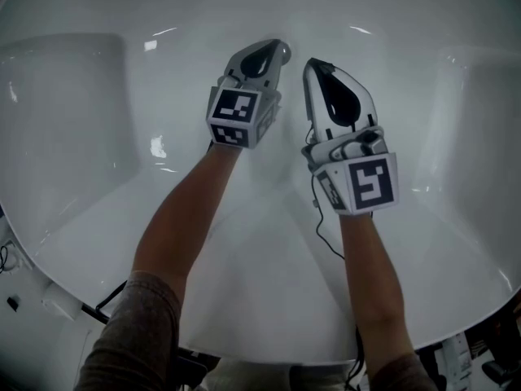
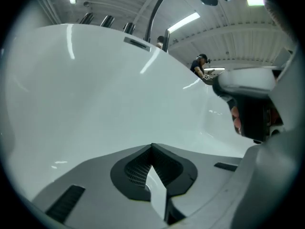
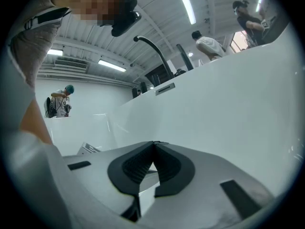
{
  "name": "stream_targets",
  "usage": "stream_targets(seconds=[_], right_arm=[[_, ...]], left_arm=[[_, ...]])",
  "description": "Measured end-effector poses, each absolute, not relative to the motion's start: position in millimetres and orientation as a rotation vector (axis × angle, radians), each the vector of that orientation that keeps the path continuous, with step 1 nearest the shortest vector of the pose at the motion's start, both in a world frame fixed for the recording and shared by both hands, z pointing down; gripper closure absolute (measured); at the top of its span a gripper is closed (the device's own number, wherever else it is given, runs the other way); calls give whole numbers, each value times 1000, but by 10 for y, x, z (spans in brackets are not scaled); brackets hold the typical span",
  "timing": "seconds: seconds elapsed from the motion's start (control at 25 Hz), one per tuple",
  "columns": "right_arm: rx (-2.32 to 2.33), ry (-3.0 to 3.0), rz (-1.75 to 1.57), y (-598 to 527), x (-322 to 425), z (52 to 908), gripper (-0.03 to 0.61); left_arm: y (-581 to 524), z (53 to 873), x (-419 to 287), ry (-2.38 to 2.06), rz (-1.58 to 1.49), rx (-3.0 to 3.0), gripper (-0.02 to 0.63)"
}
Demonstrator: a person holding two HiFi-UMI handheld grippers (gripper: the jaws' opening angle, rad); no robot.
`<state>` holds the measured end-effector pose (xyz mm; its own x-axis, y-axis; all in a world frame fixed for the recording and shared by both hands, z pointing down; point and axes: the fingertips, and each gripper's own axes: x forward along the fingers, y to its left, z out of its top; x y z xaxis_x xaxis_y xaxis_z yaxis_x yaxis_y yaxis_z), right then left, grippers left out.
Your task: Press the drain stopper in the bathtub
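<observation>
In the head view my two grippers hang side by side over the middle of the white bathtub (image 1: pixel 98 137), both pointing away from me. My left gripper (image 1: pixel 279 49) has its jaws closed tip to tip with nothing between them, as the left gripper view (image 2: pixel 152 146) confirms. My right gripper (image 1: pixel 313 63) is also shut and empty, with its tips meeting in the right gripper view (image 3: pixel 154 142). The two grippers are a few centimetres apart. No drain stopper shows in any view; the tub floor under the grippers is hidden.
A curved faucet (image 3: pixel 153 47) and handles (image 2: pixel 106 21) stand on the tub's far rim. The tub's smooth sloped walls (image 1: pixel 464 120) rise on both sides. A thin cable (image 1: pixel 324 236) trails from my right gripper. People (image 3: pixel 61 104) stand beyond the tub.
</observation>
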<state>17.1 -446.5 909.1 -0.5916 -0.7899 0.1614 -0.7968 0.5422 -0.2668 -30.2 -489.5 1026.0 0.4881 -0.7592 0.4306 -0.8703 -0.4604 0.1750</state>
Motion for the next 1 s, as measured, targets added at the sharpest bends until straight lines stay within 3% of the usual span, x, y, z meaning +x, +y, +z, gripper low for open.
stream_targets(seconds=[0.64, 1.0], right_arm=[[1373, -2724, 581, -4374, 113, 9261, 578], [1383, -2709, 606, -4358, 129, 9281, 577]], left_arm=[[-4838, 11551, -324, -1209, 817, 2032, 609], [-4791, 11765, -408, -1170, 936, 1899, 610]])
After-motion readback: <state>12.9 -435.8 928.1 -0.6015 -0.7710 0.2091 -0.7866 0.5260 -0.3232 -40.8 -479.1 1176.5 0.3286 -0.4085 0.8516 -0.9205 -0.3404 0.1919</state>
